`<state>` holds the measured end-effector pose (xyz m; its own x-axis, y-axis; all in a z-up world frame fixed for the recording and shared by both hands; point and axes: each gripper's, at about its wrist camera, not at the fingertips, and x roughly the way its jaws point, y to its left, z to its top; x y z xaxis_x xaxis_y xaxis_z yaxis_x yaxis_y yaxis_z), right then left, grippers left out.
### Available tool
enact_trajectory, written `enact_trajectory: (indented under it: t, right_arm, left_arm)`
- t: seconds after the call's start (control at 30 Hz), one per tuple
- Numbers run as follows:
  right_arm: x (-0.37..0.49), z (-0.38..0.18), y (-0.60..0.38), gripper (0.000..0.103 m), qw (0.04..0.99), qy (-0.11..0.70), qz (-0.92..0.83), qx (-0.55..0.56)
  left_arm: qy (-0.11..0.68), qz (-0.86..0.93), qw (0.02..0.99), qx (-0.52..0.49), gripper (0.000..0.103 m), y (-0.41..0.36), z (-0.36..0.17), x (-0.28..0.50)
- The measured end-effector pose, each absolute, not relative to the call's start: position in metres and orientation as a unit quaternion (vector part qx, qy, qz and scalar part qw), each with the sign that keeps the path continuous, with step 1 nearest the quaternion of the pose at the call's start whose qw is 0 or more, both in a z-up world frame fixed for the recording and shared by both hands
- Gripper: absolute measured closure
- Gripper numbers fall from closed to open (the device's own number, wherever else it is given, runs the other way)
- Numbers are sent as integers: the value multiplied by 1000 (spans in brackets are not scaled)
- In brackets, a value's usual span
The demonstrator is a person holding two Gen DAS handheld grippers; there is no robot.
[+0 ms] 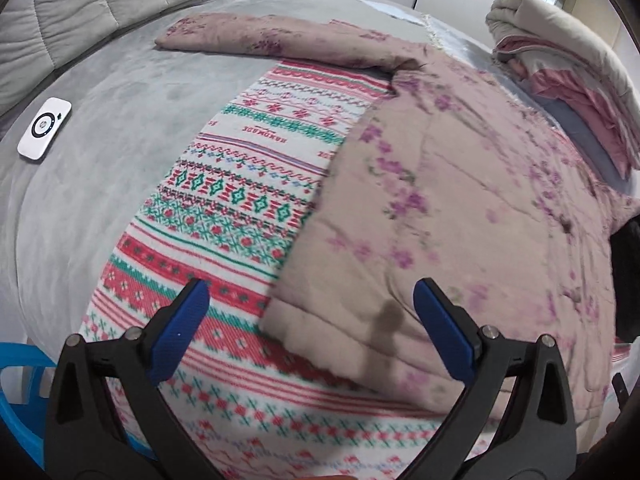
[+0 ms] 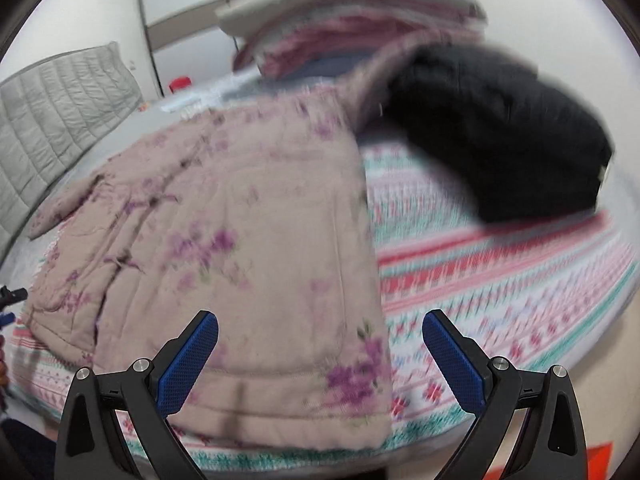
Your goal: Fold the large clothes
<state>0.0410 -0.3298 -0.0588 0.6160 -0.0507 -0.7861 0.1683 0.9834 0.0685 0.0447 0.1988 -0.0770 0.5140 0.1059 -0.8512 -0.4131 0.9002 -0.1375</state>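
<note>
Remote [image 1: 45, 128] at 9 o'clock on the bed [image 1: 100, 200]. Floral jacket [image 1: 440, 208] lies flat on the patterned blanket [image 1: 248, 184], centre to 3 o'clock, one sleeve [image 1: 248, 36] out toward 11. Left gripper [image 1: 310, 320] released, empty, over the hem; right gripper [image 2: 320, 344] likewise. Folding looks barely begun: sleeves & body still to do.

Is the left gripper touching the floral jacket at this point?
Cannot tell. In the left wrist view the left gripper is open above the floral jacket's hem; neither pad visibly presses the cloth.

Grey bedsheet [image 1: 100, 208] left free; black bundle [image 2: 500, 132], stacked bedding [image 1: 568, 80] block right.
</note>
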Motion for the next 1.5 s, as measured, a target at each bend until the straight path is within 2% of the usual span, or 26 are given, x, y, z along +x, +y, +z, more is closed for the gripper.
enact_trajectory:
  t: [0.1,0.17,0.2,0.23,0.27,0.3,0.33,0.37,0.4,0.43,0.57,0.77,0.9,1.03,1.07,1.13,1.2,1.27,1.3,1.33,1.37,1.43,1.5]
  right_arm:
    - [46,-73,-334,0,880,463,-59,84]
    - [49,-82,-337,1,869,480,-41,115]
    - [50,-87,-337,2,862,488,-27,135]
    - [52,-93,-335,10,855,497,-14,150]
    - [54,-98,-331,17,852,505,-20,140]
    - [54,-99,-328,23,854,505,-30,126]
    - [54,-97,-327,45,858,499,-40,115]
    - [51,-93,-330,73,864,487,-48,116]
    - [52,-90,-333,81,867,479,-46,129]
    - [48,-84,-340,83,872,466,-37,149]
    - [37,-67,-348,87,887,434,-40,153]
    - [17,-31,-362,88,903,379,-17,201]
    - [27,-36,-355,88,898,404,-34,171]
    - [41,-44,-349,86,889,430,-40,151]
    - [41,-44,-349,81,890,429,-39,152]
    - [41,-39,-352,78,893,420,-45,157]
    - [39,-33,-361,72,898,401,-58,170]
    - [36,-23,-370,55,908,367,-94,176]
    - [35,-18,-373,48,912,354,-105,178]
    - [34,-12,-377,34,917,333,-117,185]
    - [36,-10,-379,27,919,325,-118,190]
    - [46,-10,-376,26,919,326,-98,198]
    - [63,-20,-359,26,912,359,-76,185]
  left_arm:
    - [484,151,845,-172,18,199,-89,53]
    - [493,130,840,-187,49,196,-96,55]
    - [493,138,840,-180,54,192,-96,55]
    - [488,145,844,-169,70,189,-93,55]
    - [481,137,851,-161,77,184,-88,54]
    - [472,141,856,-159,78,180,-82,51]
    - [462,146,861,-155,80,177,-76,47]
    - [451,148,868,-148,81,173,-68,43]
    - [442,148,873,-145,81,170,-61,39]
    - [432,148,878,-146,82,168,-54,33]
    - [412,135,887,-162,84,164,-36,11]
    - [428,123,874,-196,86,164,-32,-8]
    - [449,140,866,-171,85,160,-46,4]
    - [470,159,846,-193,68,175,-61,15]
    - [465,167,844,-208,65,181,-59,15]
    - [445,182,847,-227,63,189,-50,12]
    - [416,208,855,-229,55,193,-35,10]
    - [386,225,866,-225,41,190,-20,11]
    - [374,230,870,-224,41,187,-13,13]
    - [365,232,873,-226,41,182,-8,14]
    - [355,230,877,-229,40,175,-3,16]
    - [356,208,882,-229,37,155,2,33]
    - [382,168,883,-215,37,125,2,61]
